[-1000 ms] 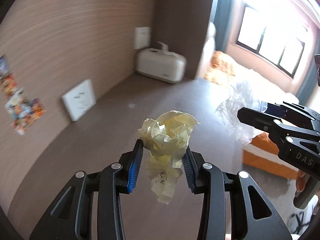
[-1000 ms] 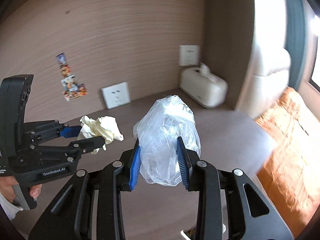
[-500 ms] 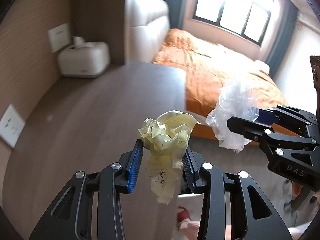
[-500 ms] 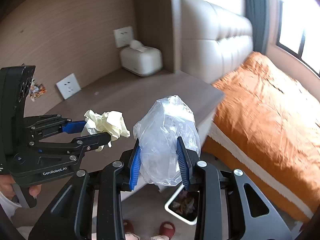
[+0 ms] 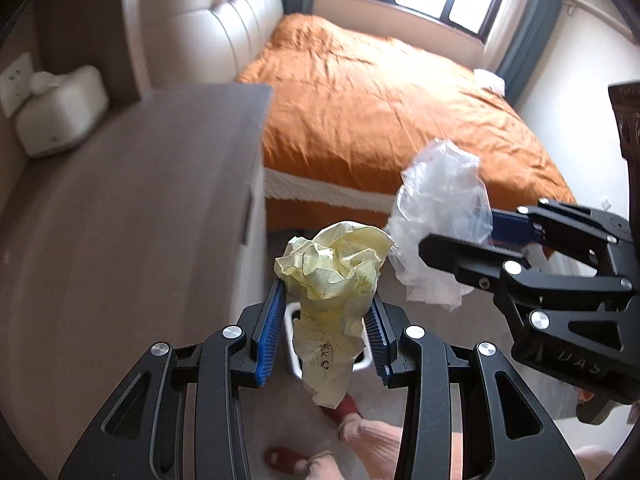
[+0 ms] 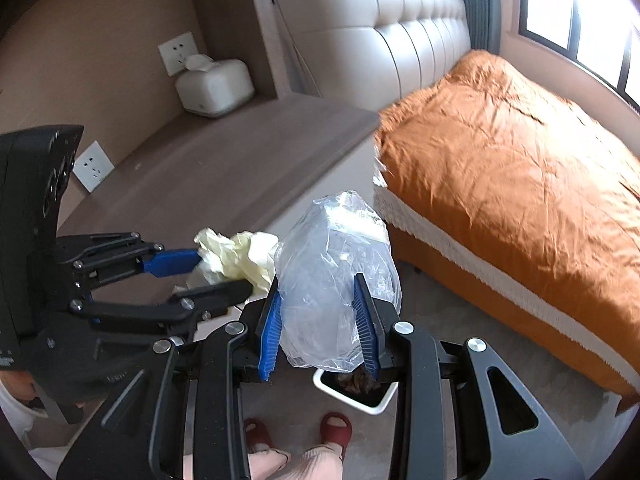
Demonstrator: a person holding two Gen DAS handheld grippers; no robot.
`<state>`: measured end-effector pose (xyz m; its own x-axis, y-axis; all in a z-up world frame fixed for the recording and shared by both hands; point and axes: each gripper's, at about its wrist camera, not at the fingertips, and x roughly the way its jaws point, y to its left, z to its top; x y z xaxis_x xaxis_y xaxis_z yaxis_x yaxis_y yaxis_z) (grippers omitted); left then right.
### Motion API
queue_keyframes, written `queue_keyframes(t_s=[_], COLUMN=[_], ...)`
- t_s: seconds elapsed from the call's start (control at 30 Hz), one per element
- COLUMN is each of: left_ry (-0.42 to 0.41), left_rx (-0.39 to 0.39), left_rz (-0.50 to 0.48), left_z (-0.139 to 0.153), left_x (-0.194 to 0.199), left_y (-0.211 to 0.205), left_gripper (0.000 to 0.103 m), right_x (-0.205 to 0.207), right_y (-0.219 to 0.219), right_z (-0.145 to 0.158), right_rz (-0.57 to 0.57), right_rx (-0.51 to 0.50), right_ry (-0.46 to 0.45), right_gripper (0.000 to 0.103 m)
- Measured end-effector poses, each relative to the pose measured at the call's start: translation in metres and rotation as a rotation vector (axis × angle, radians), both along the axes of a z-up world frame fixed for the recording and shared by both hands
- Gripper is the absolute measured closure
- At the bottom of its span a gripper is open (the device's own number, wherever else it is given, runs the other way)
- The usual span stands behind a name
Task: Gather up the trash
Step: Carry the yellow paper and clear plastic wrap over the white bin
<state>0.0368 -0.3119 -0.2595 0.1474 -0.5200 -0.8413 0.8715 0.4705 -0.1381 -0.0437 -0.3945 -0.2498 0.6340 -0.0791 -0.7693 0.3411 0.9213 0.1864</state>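
Both pieces of trash are already in hand, so this looks like the carry-to-bin step. The left gripper (image 5: 326,320) has its jaws pinching a crumpled yellow paper ball (image 5: 334,276), and the right gripper (image 6: 318,324) has its jaws pinching a crumpled clear plastic bag (image 6: 334,276). The landmark is the white waste bin (image 6: 352,394) on the floor, which already holds some dark rubbish. In the right wrist view the plastic bag hangs above the bin's near rim, and the paper ball sits above and to the left of the bin. In the left wrist view only slivers of the bin's white rim show behind the paper. The bin stands near the end of the wooden surface (image 6: 224,172), with the orange bed (image 6: 520,168) beyond it and the person's red slippers (image 6: 336,428) just in front of it.

The next move, as I judge it, calls for bringing each load squarely over the bin's mouth and then spreading the jaws. The plastic is light and may cling or drift, so a low release would help.

Writing: dark handwriting on the paper's hanging tail is too small to read, and the right gripper's body shows raised letters in the left wrist view (possibly "DAS", blurred).
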Motion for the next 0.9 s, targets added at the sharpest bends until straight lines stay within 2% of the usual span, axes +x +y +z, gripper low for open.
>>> queue_keyframes(t_s=[0.2, 0.4, 0.57, 0.77, 0.9], left_ry=[0.061, 0.118, 0.205, 0.282, 0.341], left_rx=[0.065, 0.147, 0.216, 0.285, 0.344], left_rz=[-0.005, 0.001, 0.022, 0.065, 0.073], left_z=[-0.036, -0.088, -0.155, -0.237, -0.293], left_x=[-0.009, -0.017, -0.018, -0.012, -0.004], left_y=[-0.022, -0.040, -0.054, -0.064, -0.071], left_gripper=[0.064, 0.064, 0.064, 0.064, 0.064], right_x=[-0.003, -0.004, 0.000, 0.014, 0.028], right_y=[-0.019, -0.041, -0.057, -0.067, -0.068], right_z=[-0.038, -0.096, -0.145, -0.225, -0.274], right_rz=[0.000, -0.012, -0.009, 0.028, 0.041], right_rx=[0.048, 0.117, 0.143, 0.186, 0.225], right_ry=[0.078, 0.185, 0.262, 0.353, 0.379], right_gripper=[0.068, 0.068, 0.068, 0.068, 0.068])
